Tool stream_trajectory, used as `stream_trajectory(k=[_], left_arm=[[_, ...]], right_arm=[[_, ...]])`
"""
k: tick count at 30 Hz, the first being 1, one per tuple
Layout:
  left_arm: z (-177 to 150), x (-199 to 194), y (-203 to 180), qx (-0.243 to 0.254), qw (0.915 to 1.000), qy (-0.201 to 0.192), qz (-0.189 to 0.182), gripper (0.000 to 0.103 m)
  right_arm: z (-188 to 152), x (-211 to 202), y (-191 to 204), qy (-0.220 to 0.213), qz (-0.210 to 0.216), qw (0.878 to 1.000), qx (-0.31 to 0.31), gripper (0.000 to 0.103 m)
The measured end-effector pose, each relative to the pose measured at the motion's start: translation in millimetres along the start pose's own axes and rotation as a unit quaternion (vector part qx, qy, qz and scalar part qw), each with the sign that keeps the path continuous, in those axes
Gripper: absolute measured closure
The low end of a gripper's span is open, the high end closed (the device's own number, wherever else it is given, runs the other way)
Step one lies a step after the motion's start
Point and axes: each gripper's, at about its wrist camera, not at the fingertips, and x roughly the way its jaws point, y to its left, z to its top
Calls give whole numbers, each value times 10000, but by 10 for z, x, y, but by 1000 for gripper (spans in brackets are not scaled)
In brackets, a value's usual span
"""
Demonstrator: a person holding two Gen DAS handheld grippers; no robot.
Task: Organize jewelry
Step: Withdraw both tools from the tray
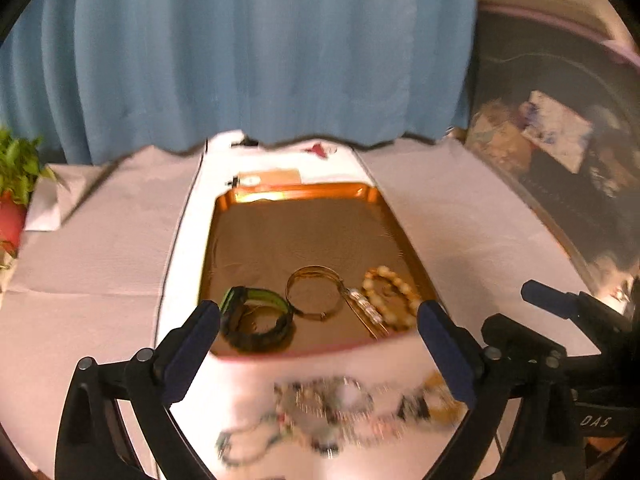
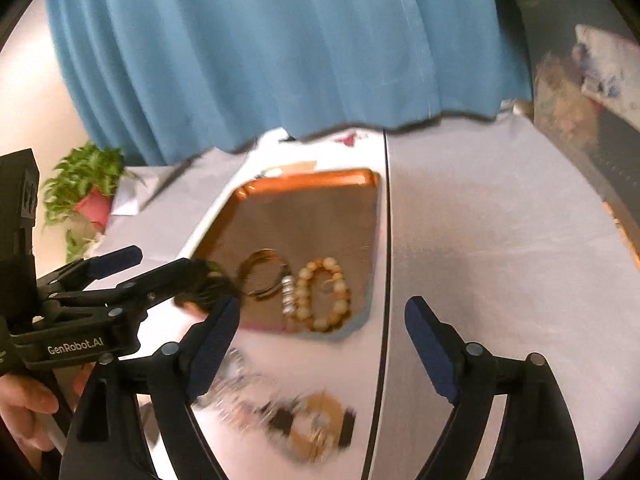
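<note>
A copper tray (image 1: 296, 192) lies on a white cloth. In its near end sit a black-and-green watch band (image 1: 256, 320), a gold bangle (image 1: 314, 294), a silver link bracelet (image 1: 366, 312) and a cream beaded bracelet (image 1: 394, 296). A blurred pile of mixed jewelry (image 1: 340, 412) lies on the cloth in front of the tray. My left gripper (image 1: 318, 309) hangs open above the tray's near edge, holding nothing. In the right wrist view my right gripper (image 2: 322, 305) is open and empty too, over the tray (image 2: 312, 178), its beaded bracelet (image 2: 324, 292) and the jewelry pile (image 2: 280, 412).
A blue curtain (image 1: 240, 60) hangs behind the table. A green plant in a red pot (image 2: 88, 192) stands at the far left. Cluttered boxes (image 1: 552, 132) lie off the table's right side. A person's hand (image 2: 24, 408) holds the left gripper (image 2: 168, 262).
</note>
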Motion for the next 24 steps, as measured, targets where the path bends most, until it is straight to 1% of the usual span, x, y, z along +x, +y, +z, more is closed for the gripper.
stream_trajectory(k=[1, 3, 6, 7, 9, 12, 13, 15, 17, 18, 21, 24], left_arm=[[-31, -122, -9, 7, 10000, -69, -20, 4], [-97, -366, -7, 3, 9998, -214, -22, 4], [-231, -750, 45, -94, 9989, -465, 9, 3], [-289, -894, 62, -138, 9982, -583, 1, 1], [-418, -1175, 82, -250, 9965, -789, -93, 1], [-601, -1508, 98, -215, 9936, -1109, -51, 1], [-672, -1613, 103, -197, 9928, -1183, -65, 0], [-810, -1756, 107, -217, 9927, -1177, -124, 0], [-918, -1809, 99, -215, 9940, -1065, -124, 0], [-973, -1828, 89, -194, 9944, -1037, -45, 0], [-1180, -1875, 57, -143, 9941, -1035, 291, 0], [-1321, -1818, 57, -197, 9956, -879, 264, 0]], right_arm=[[-35, -136, 42, -86, 35, 10000, -31, 14], [-132, -478, 150, -332, 56, 9993, -146, 7], [-262, -902, 281, -641, -90, 9973, -334, 1], [-305, -1024, 300, -750, -129, 9964, -360, 0], [-402, -1302, 344, -939, -147, 9945, -449, 0], [-558, -1658, 409, -1251, -130, 9902, -604, 0], [-634, -1792, 428, -1414, -239, 9876, -636, 0], [-727, -1961, 421, -1620, -520, 9838, -567, 0], [-810, -2052, 386, -1586, -635, 9843, -449, 0], [-850, -2074, 356, -1542, -667, 9851, -376, 0], [-1006, -2159, 294, -1622, -648, 9844, -225, 0], [-1127, -2196, 304, -1796, -804, 9799, -339, 0]])
